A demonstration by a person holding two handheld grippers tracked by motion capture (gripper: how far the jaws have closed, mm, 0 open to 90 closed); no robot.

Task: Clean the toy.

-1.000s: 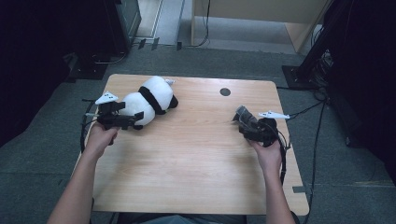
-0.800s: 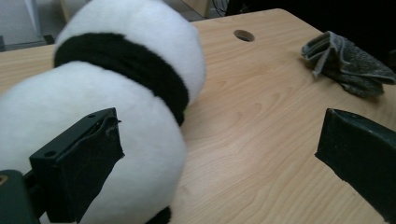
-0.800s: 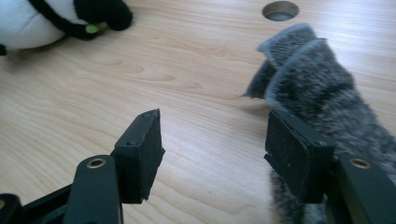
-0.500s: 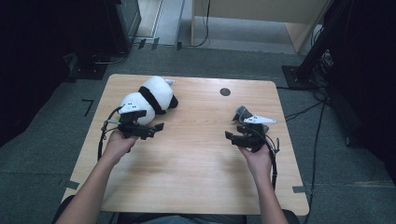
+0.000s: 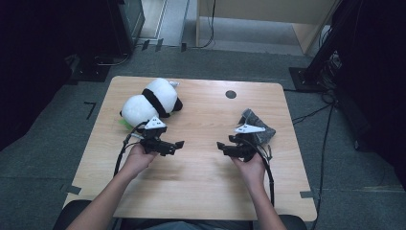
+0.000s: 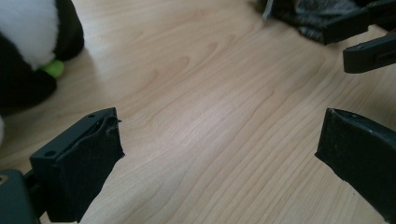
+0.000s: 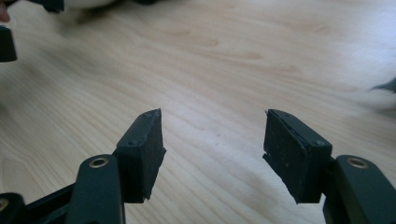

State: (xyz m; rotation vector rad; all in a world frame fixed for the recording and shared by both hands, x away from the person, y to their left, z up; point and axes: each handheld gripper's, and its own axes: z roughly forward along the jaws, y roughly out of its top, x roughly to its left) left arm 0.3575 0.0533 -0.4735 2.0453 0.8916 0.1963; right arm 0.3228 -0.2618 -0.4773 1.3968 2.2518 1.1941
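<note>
Tools point(image 5: 179, 143) and point(image 5: 221, 145) moved inward toward frame centre, both wide and empty, leaving panda point(image 5: 148, 100) and cloth point(image 5: 258, 128) behind.

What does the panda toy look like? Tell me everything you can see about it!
The panda toy is a soft, fluffy-looking plush with round white parts and a black band across its middle, plus black bits at its right end. It lies on its side on the far left part of the wooden table. Something small and bright green peeks out beside it. Nothing grips it: the left gripper is nearby, open, and not touching it.
</note>
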